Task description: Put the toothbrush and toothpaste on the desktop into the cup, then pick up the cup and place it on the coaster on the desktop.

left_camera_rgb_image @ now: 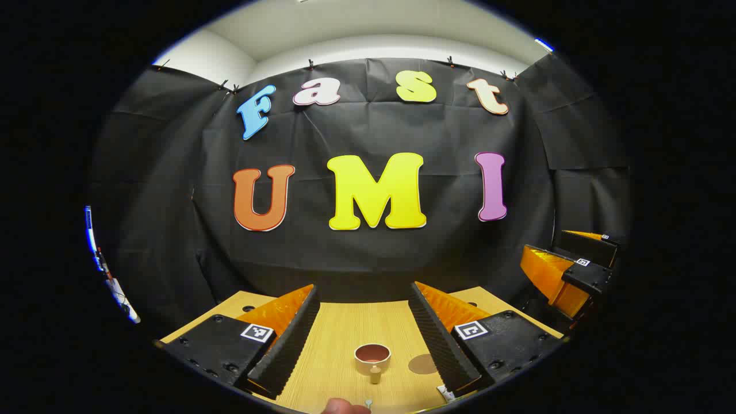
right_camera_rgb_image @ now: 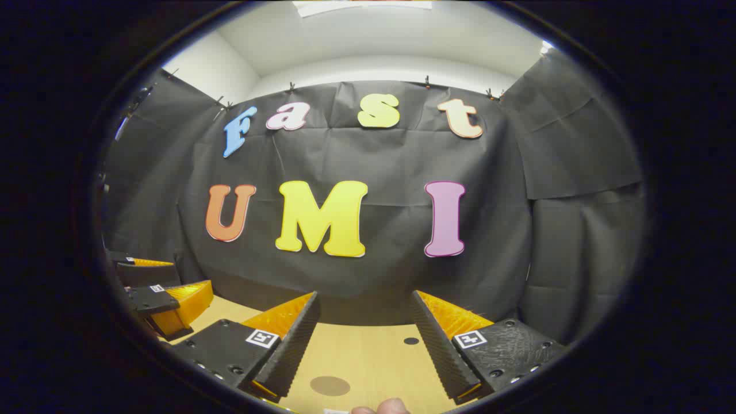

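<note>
Wooden desktop is lying below your two wide-open grippers, bearing a small rigid, likely breakable cup you're best gripping across its rim, left of a flat coaster.

Both views forward over desktop

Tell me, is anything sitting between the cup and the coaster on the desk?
Nothing visible stands between them. In the left gripper view the cup stands on the desktop, and the round coaster lies flat just beside it, with bare wood between the two.
</note>
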The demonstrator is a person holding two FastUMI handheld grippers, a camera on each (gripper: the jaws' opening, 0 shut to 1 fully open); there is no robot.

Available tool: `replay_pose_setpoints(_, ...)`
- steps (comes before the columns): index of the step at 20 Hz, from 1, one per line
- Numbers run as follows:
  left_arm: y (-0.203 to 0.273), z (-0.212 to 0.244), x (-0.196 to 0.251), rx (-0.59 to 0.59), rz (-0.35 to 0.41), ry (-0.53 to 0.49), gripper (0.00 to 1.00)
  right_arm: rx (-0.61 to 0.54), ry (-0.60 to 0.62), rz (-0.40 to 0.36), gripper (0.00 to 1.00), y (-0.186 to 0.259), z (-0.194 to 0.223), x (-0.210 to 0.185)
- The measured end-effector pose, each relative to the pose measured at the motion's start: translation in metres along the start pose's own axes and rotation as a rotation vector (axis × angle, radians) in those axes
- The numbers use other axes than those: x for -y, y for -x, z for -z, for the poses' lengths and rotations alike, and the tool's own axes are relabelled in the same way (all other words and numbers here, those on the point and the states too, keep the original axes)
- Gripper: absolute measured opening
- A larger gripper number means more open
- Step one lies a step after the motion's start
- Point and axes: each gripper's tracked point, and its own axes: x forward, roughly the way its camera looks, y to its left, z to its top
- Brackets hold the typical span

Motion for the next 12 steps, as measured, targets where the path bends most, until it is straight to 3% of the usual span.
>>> replay_pose_setpoints(12,0.0034,0.0078,-0.0047,-0.027,-0.018,0.018,0.98,-0.031,-0.009,-0.01,0.95,0.0048,0.0074,-0.003)
